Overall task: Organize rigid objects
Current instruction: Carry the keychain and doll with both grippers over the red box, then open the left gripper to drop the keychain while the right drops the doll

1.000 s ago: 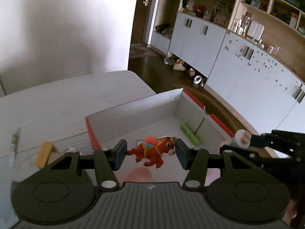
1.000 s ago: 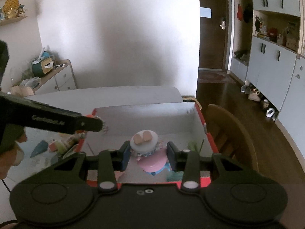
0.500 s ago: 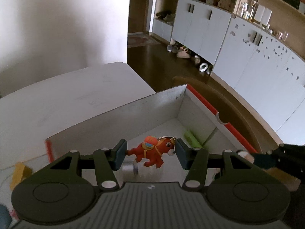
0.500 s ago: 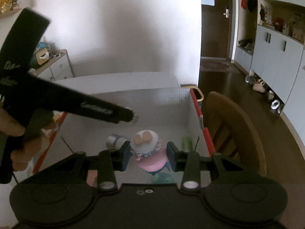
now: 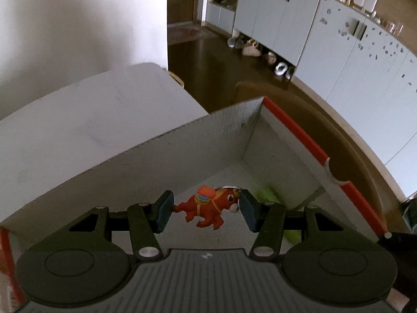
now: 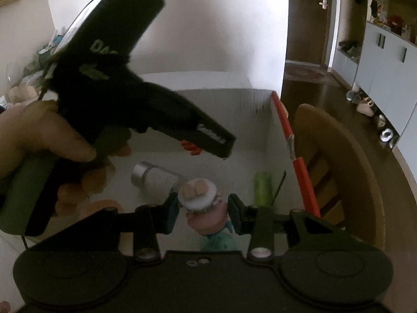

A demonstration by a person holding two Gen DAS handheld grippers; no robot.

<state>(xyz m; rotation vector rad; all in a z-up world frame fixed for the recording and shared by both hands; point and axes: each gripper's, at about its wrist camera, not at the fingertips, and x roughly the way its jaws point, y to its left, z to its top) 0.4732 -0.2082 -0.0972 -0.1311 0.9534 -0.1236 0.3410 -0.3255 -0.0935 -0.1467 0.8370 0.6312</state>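
My left gripper (image 5: 206,210) is shut on an orange toy horse keychain (image 5: 208,206) and holds it over the inside of a white cardboard box with red edges (image 5: 294,130). My right gripper (image 6: 204,208) is shut on a pink and white figurine (image 6: 200,200), also over the box (image 6: 286,130). The left gripper with its hand shows in the right wrist view (image 6: 206,143), above the box's left side. A green cylinder (image 6: 262,187) and a silver and white cylinder (image 6: 151,177) lie on the box floor.
The box stands on a white table (image 5: 78,125). A wooden chair (image 6: 338,172) stands right of the box. White cabinets (image 5: 338,39) line the far wall, with shoes on the dark floor.
Both grippers have moved forward over the box with their toys held. The left gripper has swung in from the left and now sits over the box's inside.
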